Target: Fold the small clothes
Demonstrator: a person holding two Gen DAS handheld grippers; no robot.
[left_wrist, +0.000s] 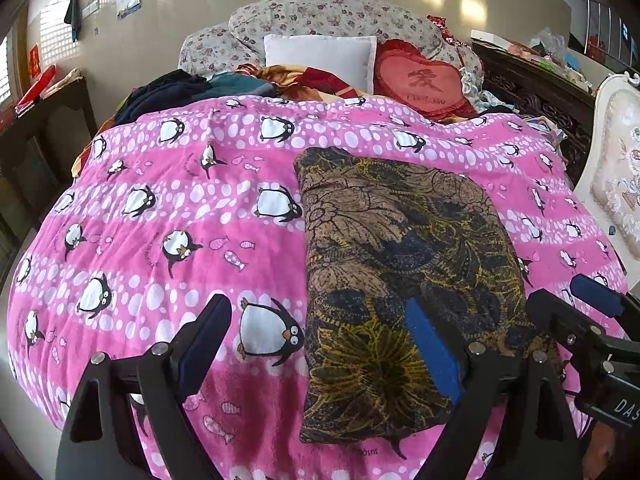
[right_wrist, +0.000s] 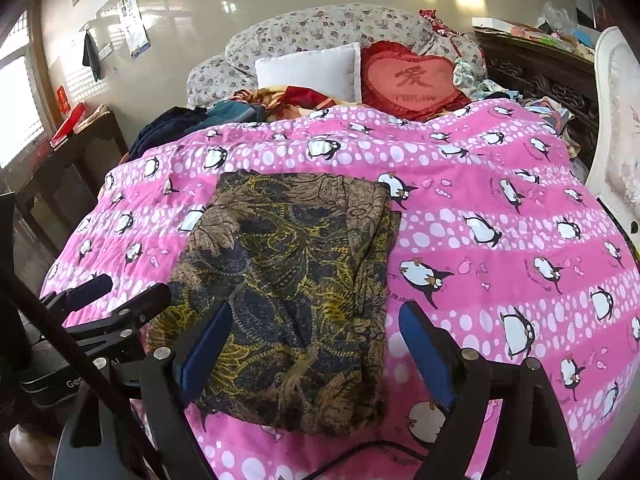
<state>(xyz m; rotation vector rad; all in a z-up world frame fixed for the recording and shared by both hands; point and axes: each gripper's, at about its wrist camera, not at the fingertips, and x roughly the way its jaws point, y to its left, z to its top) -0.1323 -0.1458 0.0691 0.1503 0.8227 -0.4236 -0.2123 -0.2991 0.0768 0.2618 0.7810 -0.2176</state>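
Bed quilt [left_wrist: 160,208] carries folded patterned garment [right_wrist: 288,280] — soft, light (limp); pinch near corners. Left hand-held gripper [left_wrist: 320,344] and right hand-held gripper [right_wrist: 316,344] spread, empty.

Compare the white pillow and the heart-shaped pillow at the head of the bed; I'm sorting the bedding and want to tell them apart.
The white pillow is square and plain; the heart-shaped pillow is red, with a ruffled edge and a large character on its pink face. The white pillow stands to the left, the heart-shaped pillow to its right. Both lean upright against the floral bedding behind the pink penguin blanket.
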